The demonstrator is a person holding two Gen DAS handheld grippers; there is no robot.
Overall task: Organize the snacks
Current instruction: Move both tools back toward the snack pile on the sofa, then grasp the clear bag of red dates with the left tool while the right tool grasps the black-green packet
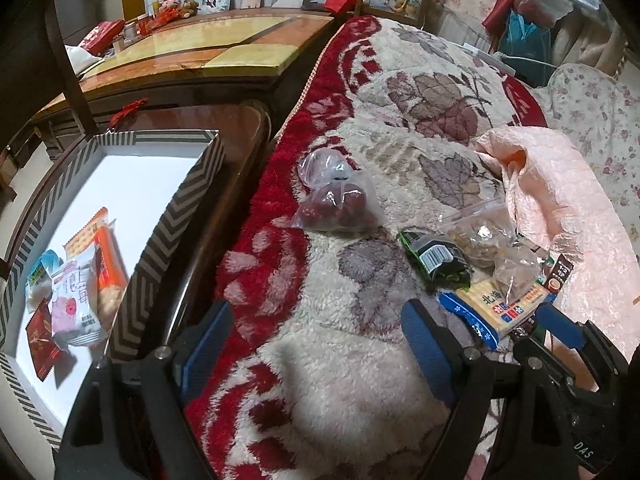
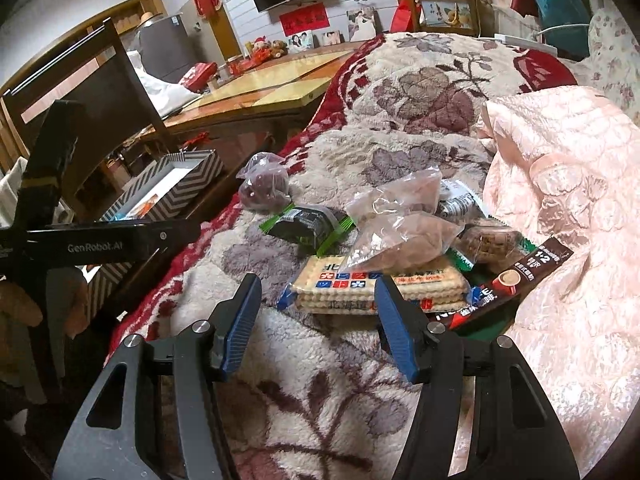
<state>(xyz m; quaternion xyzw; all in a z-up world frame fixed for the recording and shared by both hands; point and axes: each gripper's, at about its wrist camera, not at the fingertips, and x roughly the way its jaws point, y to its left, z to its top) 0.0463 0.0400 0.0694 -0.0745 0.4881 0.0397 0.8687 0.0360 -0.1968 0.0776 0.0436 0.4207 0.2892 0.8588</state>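
The cracker pack, a clear-wrapped stack with blue ends and coloured squares on its label, lies flat on the fleece blanket at the near edge of the snack pile, its long axis running from nine to three o'clock across the right wrist view. A clear bag of brownish snacks rests on its far edge, and a brown coffee sachet slants off its three o'clock end. The right gripper sits at six o'clock of the pack, pointing at twelve, jaws parted with nothing between them; the right pad overlaps the pack's near edge in the view, though whether it touches I cannot tell. The jaws stand across the long axis, so a forward reach would likely straddle the pack's left half. In the left wrist view, the left gripper is spread wide and empty over bare blanket, with the pack at about two o'clock, so the right hand looks nearer. The chevron box, already holding several packets, lies at ten o'clock of the left gripper.
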